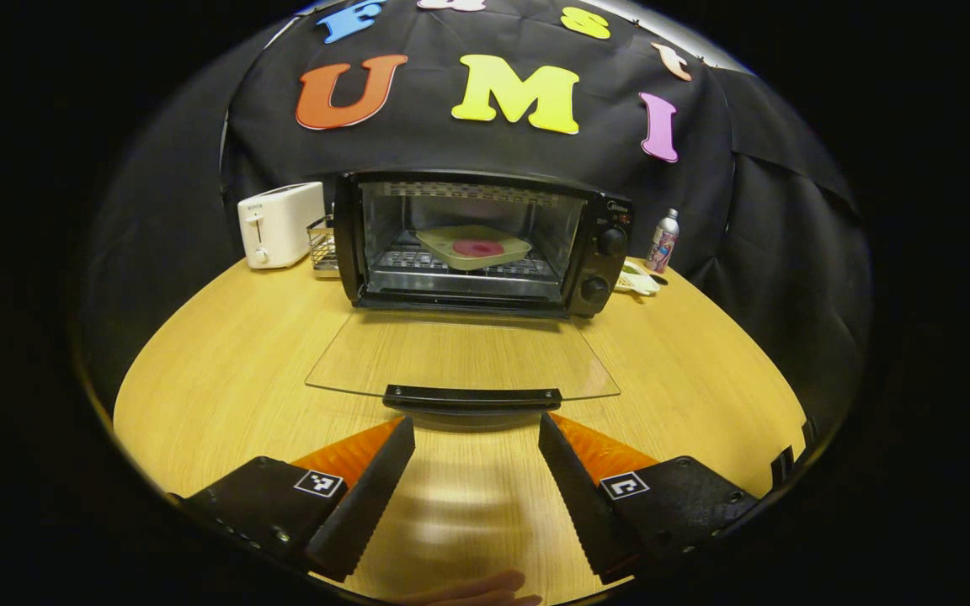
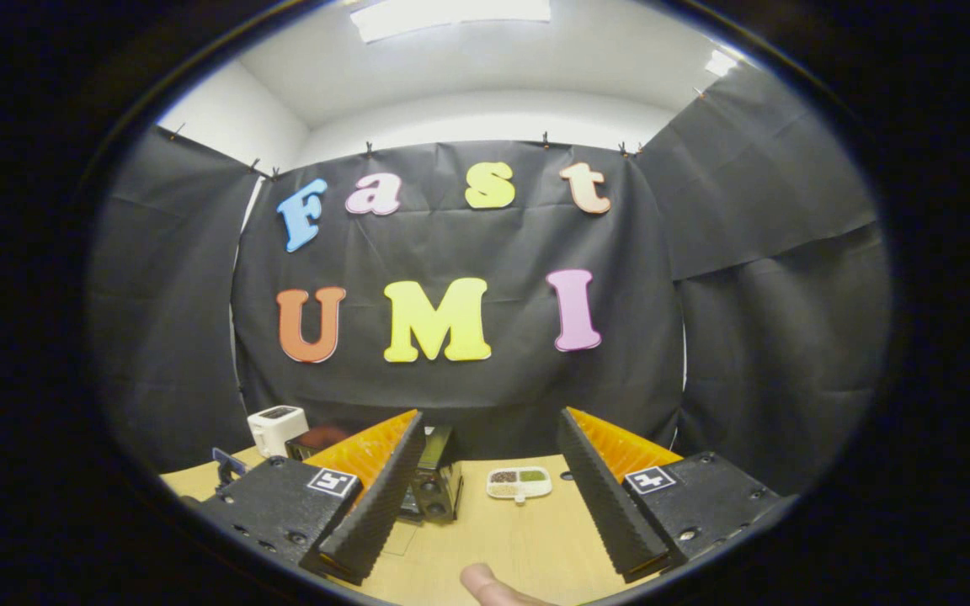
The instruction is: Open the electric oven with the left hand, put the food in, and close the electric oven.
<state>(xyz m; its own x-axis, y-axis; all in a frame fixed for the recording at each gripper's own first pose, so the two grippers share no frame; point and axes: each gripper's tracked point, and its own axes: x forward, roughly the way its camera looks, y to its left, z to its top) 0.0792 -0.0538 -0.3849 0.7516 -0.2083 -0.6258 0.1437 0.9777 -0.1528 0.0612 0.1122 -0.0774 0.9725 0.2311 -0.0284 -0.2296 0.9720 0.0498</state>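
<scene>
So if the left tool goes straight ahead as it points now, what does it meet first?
Most likely the black handle of the open oven door, lying just ahead of the left tool, which stands open. Exact height is unclear.

Both views are dim and warm-toned. In the right gripper view a ceiling light panel (image 2: 450, 17) glares white overhead. In the left gripper view the bench (image 1: 224, 370) carries a soft sheen and a shadow under the oven door handle (image 1: 472, 397). Fisheye bending curves the edges; focus stays fairly sharp.

left gripper view: low, near oven (image 1: 485, 244) | right gripper view: higher, farther, same oven (image 2: 434, 484)
</scene>
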